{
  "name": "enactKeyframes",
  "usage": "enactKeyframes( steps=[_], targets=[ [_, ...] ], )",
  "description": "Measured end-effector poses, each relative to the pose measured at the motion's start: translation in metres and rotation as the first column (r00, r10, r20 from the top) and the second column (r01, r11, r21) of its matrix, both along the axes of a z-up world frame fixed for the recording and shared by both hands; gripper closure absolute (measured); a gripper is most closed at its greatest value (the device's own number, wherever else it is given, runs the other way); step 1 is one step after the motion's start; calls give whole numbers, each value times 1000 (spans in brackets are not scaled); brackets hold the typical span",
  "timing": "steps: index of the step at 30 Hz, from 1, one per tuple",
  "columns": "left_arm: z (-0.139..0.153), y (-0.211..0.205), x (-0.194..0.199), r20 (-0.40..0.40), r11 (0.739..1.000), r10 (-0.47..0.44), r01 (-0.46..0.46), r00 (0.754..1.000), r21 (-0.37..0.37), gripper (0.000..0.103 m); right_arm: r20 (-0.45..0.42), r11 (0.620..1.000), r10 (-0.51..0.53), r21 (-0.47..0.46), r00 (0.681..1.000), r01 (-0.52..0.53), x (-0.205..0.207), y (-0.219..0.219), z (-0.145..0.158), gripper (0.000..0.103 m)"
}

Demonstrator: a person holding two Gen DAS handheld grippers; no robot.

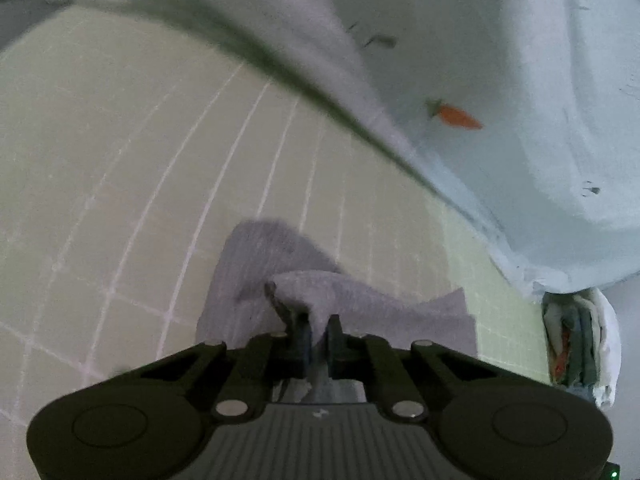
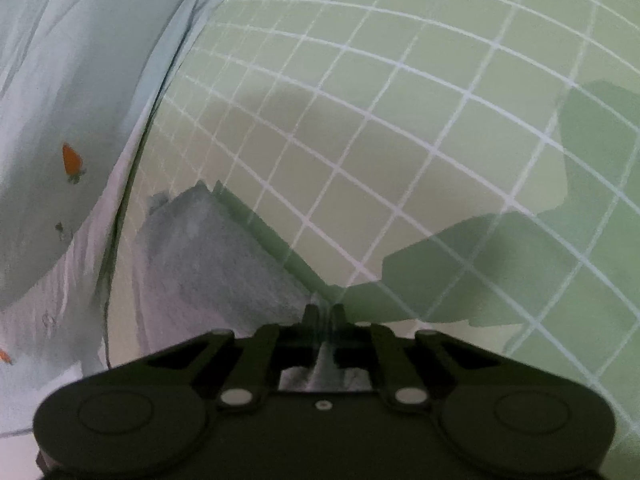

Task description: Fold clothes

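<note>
Left tool [image 1: 319, 330]: jaws together, clamped on a bunched fold of the grey cloth [image 1: 260, 264]. Cloth sits lower centre of the left wrist view, rising from the green grid mat [image 1: 120, 160] up into the jaws; a flap spreads to the lower right of the tool, lying on the mat.

Right tool [image 2: 323, 316]: jaws together, pinching an edge of the same grey cloth [image 2: 208, 256]. In the right wrist view the cloth runs from the jaws out to centre left, one corner pointing up-left, its far edge casting a dark shadow line on the mat [image 2: 400, 120]. A strip of cloth shows between the jaws, down at the tool base.

Pale blue garment [image 1: 500, 100] with a small orange carrot print [image 1: 456, 116] fills the upper right of the left wrist view, its edge running diagonally from upper left to lower right, raised above the mat with shadow under it. Motion blur there. Same garment [image 2: 48, 120] takes the left edge of the right wrist view, carrot print [image 2: 72, 160] at mid left, hem lying just beside the grey cloth; cannot tell if they touch.

Stack of folded fabrics [image 1: 580, 344] at the right edge of the left wrist view, below the garment's lower corner. Tool shadows fall on the mat at right of the right wrist view.
</note>
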State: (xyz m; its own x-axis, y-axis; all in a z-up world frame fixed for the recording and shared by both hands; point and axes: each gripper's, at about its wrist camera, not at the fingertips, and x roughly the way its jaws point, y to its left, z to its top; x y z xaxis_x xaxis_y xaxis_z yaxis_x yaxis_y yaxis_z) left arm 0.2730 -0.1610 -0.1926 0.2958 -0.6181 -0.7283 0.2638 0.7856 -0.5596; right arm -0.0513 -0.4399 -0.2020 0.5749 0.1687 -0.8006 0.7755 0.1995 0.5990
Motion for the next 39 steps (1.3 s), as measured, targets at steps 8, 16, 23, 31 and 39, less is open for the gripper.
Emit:
enactKeyframes(
  steps=[8, 16, 23, 31, 39],
  targets=[
    [61, -1, 2, 197, 999, 22, -17, 980, -30, 95, -18, 1000, -16, 4, 1000, 16, -24, 9, 7, 102],
    [20, 13, -1, 63, 997, 56, -59, 996, 53, 73, -75, 1000, 10, 29, 997, -8, -27, 18, -5, 101],
    [7, 38, -33, -13, 998, 34, -33, 999, 54, 62, -101, 998, 0, 68, 995, 7, -33, 20, -11, 96],
    [3, 49, -63, -79, 1000, -23, 23, 997, -3, 44, -62, 992, -92, 84, 994, 97, -46, 9, -4, 64],
    [-9, 47, -78, -169, 993, -116, 114, 979, -19, 89, -36, 959, -143, 242, 989, 147, -45, 19, -27, 74]
  ],
)
